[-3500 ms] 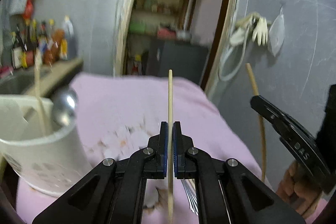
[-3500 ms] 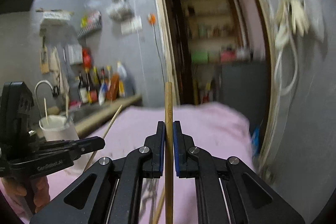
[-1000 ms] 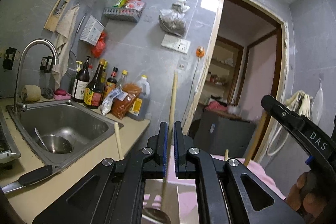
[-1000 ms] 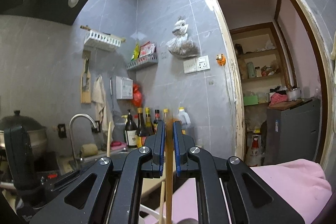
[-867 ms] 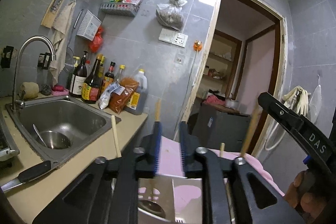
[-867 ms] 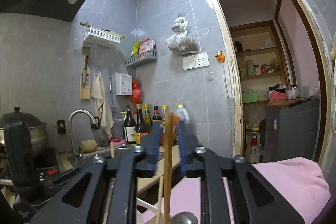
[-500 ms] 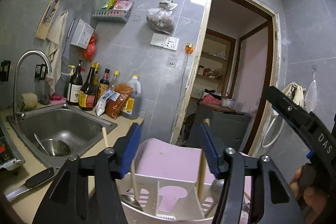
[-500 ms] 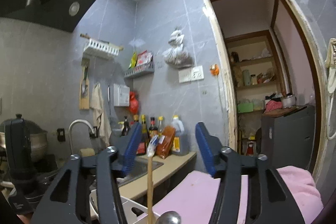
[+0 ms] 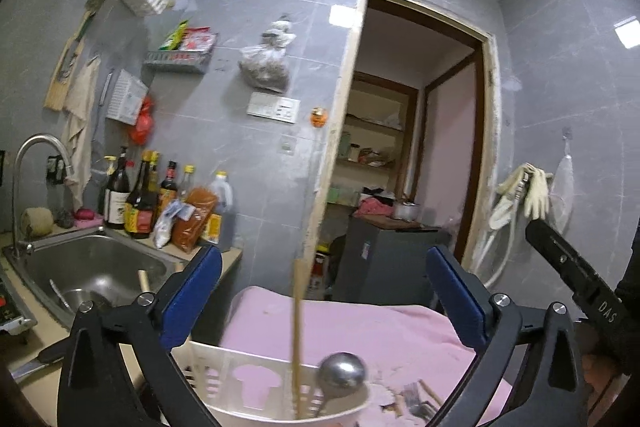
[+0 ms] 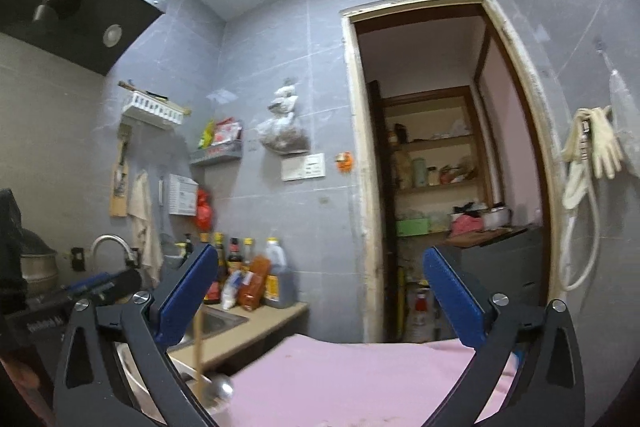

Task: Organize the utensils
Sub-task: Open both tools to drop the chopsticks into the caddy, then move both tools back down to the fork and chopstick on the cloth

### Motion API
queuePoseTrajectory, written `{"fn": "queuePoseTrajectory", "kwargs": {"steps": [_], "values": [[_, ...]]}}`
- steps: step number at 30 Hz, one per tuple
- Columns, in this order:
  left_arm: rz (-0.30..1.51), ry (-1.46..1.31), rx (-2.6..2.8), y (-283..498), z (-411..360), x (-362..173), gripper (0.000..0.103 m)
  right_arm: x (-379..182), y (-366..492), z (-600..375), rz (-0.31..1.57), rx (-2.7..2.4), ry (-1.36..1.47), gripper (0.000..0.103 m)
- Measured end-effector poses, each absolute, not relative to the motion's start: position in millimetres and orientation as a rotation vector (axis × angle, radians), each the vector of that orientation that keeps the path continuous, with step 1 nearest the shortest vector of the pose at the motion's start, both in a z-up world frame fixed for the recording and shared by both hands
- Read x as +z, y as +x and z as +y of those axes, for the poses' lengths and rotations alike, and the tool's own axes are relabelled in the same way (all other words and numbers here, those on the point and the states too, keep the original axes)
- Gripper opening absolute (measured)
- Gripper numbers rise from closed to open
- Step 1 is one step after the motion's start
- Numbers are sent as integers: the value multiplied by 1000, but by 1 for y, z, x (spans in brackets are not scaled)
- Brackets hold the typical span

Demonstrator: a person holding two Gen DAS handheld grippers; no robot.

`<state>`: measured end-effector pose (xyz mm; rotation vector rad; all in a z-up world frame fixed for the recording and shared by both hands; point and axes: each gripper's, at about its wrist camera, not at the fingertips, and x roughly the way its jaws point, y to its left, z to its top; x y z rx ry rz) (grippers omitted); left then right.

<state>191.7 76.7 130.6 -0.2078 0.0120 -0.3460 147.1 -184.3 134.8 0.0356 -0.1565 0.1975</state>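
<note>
Kitchen; left tongs [image 9: 324, 297], right tongs [image 10: 320, 295] spread wide, level.

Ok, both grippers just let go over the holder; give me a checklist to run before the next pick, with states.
1. Left gripper open, nothing between the fingers: ok.
2. Right gripper open, nothing held: ok.
3. Chopstick standing in the holder: ok, though blurred.
4. Ladle in the holder: ok.
5. Second chopstick in the holder: cannot tell, its base is hidden.
6. Utensils left on the pink cloth: not ok, a few lie beside the holder.
</note>
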Motion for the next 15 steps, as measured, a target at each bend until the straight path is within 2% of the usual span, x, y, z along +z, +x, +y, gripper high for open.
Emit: {"fn": "queuePoseTrajectory", "kwargs": {"steps": [6, 15], "values": [[12, -156, -423, 180, 40, 128, 101, 127, 129, -222, -123, 127, 0, 103], [124, -46, -545, 178, -19, 101, 101, 101, 109, -268, -30, 58, -27, 103]]}}
